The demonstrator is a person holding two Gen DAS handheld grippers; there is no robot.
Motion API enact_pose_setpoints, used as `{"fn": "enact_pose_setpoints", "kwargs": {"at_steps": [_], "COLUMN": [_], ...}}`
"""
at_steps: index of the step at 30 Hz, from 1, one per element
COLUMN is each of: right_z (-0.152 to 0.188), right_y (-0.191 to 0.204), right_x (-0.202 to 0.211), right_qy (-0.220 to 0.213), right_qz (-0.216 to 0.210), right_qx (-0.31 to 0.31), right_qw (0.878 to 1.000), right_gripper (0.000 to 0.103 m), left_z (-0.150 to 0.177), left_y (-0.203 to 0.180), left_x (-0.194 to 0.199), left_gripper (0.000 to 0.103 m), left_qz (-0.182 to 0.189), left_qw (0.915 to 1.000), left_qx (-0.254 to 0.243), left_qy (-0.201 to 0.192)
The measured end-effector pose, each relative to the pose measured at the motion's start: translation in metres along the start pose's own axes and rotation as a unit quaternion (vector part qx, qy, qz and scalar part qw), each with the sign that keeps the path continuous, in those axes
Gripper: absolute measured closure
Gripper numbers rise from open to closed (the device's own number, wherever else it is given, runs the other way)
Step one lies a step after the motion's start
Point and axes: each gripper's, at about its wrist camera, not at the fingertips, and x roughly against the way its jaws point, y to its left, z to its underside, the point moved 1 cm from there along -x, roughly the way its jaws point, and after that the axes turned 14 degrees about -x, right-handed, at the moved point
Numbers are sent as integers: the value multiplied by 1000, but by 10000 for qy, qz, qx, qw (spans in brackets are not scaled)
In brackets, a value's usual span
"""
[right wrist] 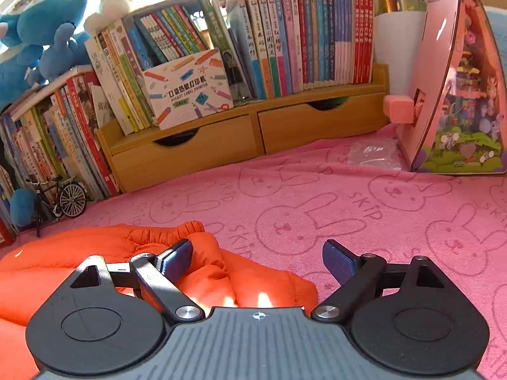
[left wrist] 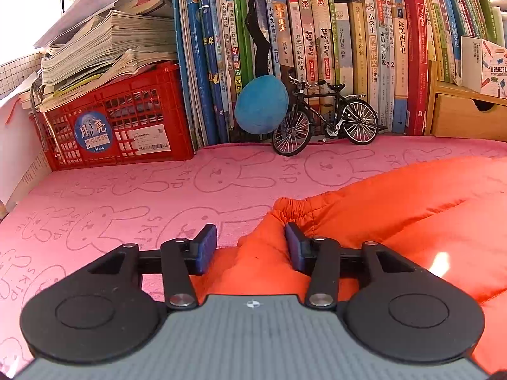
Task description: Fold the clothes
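Orange padded garment [left wrist: 412, 221] lies on the pink bunny cloth [left wrist: 126, 190] covering the desk, bulk stretching rightward in the left wrist view. Left gripper [left wrist: 252, 247] jaws released but straddling a sleeve or leg end with elastic cuff, pads not pressing. Right gripper [right wrist: 256, 262] jaws wide, released, garment edge under its left finger [right wrist: 176, 259]. Left hand looks better placed for the next grab
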Motion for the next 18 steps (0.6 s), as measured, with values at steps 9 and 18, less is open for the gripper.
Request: {"fn": "enact_pose_setpoints", "kwargs": {"at_steps": [9,18], "right_z": [1,58], "right_y": [98,207], "right_x": [62,14], "right_qy": [-382,290], "right_qz": [-1394,-1895], "right_qx": [185,658], "right_qw": [9893,9792], "right_gripper": [3,4], "left_z": [0,1], "left_y": [2,4], "left_x": [-1,-3], "left_gripper": [54,54], "left_qz": [28,89], "left_qw": [10000,9998], "left_qx": [53,132], "left_qy": [36,91]}}
